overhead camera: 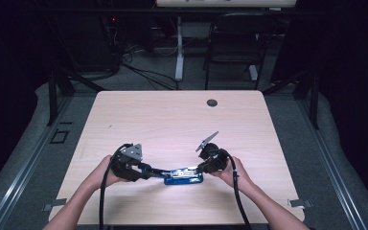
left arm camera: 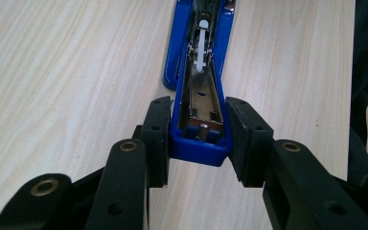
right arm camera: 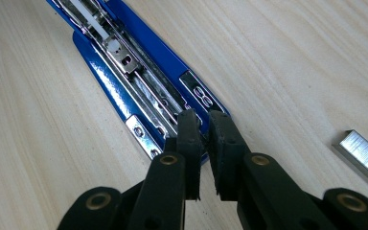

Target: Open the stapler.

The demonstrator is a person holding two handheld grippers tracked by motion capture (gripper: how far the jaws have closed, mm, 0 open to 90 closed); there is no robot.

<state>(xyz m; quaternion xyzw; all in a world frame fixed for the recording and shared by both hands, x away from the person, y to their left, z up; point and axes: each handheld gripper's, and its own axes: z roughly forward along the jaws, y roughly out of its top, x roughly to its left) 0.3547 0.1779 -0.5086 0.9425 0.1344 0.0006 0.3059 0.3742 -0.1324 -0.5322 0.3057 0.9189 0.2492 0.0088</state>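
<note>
Seen from the high view, a blue stapler (overhead camera: 184, 176) is laid open near the front edge of a pale wooden table (overhead camera: 172, 120), and it is approached from both ends. The left gripper (overhead camera: 148, 171) is held at the stapler's left end and the right gripper (overhead camera: 202, 167) at its right end, each carried in a hand entering from the bottom. A small dark grommet (overhead camera: 212, 102) is set into the tabletop well beyond the stapler, toward the far edge. A dark chair (overhead camera: 235, 43) is seen on the floor beyond the table.

In the left gripper view, the stapler (left arm camera: 199, 86) is shown end-on, stretching away from the camera, its metal staple channel exposed. The blue end of the lifted upper arm is clamped between the two black pads of the left gripper (left arm camera: 199, 139); the jaws are closed only as far as that arm's width allows, one pad pressed on each side. The stapler's blue base is seen beyond, flat on the wood.

In the right gripper view, the stapler (right arm camera: 134, 72) is shown lying flat and opened out, running diagonally away to the upper left. The right gripper (right arm camera: 203, 139) is set at the stapler's near end with its jaws drawn almost together, a narrow slit left between the pads; whether anything is pinched there cannot be told. A strip of silver staples (right arm camera: 362, 155) is lying on the table to the right of the stapler, apart from it.
</note>
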